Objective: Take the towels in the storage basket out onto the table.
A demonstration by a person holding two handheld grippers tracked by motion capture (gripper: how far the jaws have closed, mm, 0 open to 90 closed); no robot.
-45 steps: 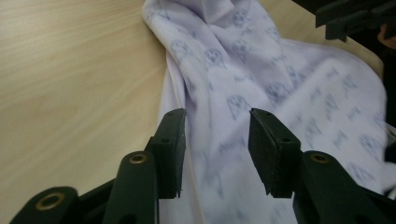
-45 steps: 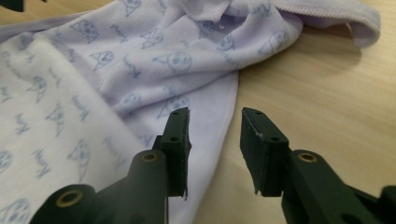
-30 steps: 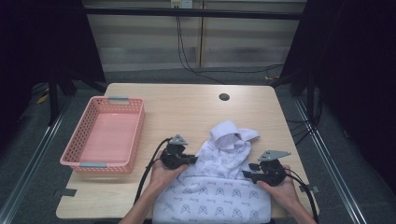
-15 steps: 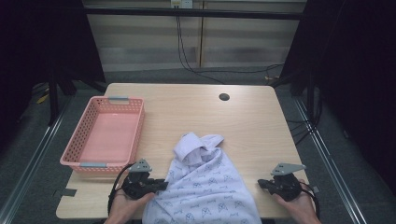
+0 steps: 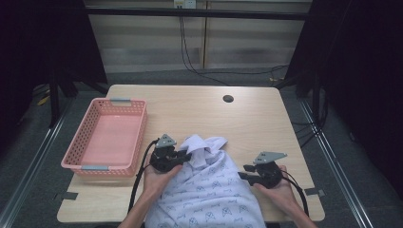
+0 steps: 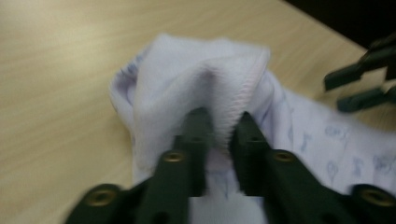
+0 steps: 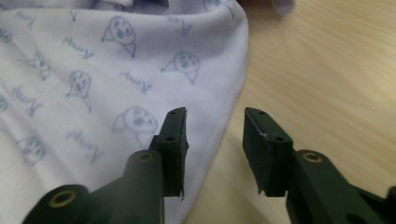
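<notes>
A white cloth (image 5: 209, 190) printed with small blue animal faces lies bunched on the wooden table (image 5: 190, 109) and hangs over its front edge. My left gripper (image 5: 186, 156) is shut on a stitched fold at the cloth's bunched top (image 6: 187, 79); its jaws (image 6: 223, 126) have just been closing with that seam between them. My right gripper (image 5: 242, 172) stands open at the cloth's right edge. Its jaws (image 7: 215, 126) have just been opening, and they hover over the hem of the cloth (image 7: 70, 70) without pressing on it.
A pink plastic basket (image 5: 140, 135) sits at the table's left, close to my left hand. A round cable hole (image 5: 228, 99) is near the far edge. Bare wood stretches across the far half and right of the cloth. The right gripper (image 6: 355, 84) appears in the left gripper view.
Half a second ago both grippers were down at the table's front edge, spread wide. Both have come back up the table and inward, the left onto the cloth's bunched top.
</notes>
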